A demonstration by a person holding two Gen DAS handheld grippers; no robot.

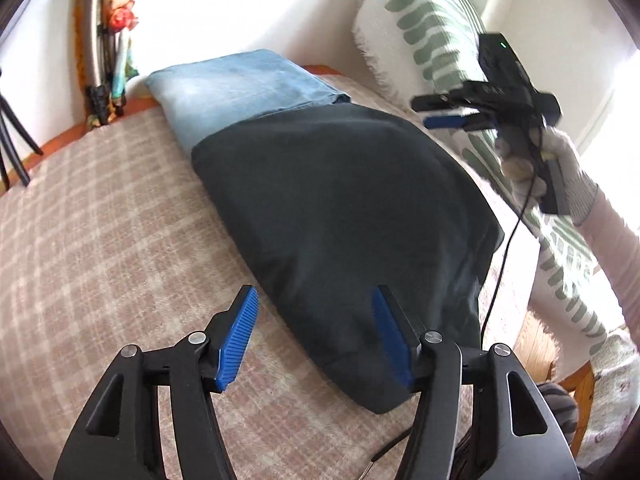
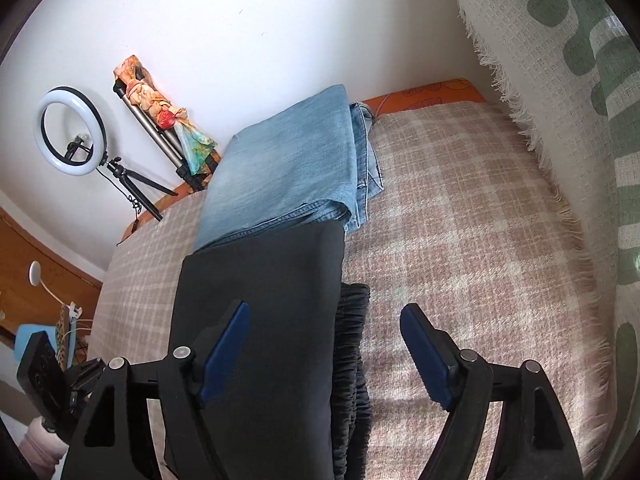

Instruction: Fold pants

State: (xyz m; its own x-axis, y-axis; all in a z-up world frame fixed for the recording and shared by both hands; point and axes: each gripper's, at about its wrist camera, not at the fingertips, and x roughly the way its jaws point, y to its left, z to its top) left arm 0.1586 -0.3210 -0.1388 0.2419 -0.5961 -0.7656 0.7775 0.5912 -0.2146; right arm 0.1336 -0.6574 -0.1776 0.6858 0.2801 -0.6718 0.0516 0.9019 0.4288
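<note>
Dark pants (image 2: pixel 260 320), folded on the plaid bed (image 2: pixel 460 240) w/ far end overlapping folded jeans (image 2: pixel 280 160), look soft, light, floppy, so best pinched at elastic waistband (image 2: pixel 352 340); left hand-held gripper (image 1: pixel 316 340) & right hand-held gripper (image 2: pixel 324 352) both gape apart, empty.

A bed (image 2: pixel 460 216) covered in a pink-and-cream checked blanket carries two folded garments. Folded black pants (image 2: pixel 264 300) lie along its middle, their gathered waistband toward the right edge. Folded blue jeans (image 2: pixel 288 164) lie just beyond, touching them, near the bed's far edge where an orange border shows.
</note>
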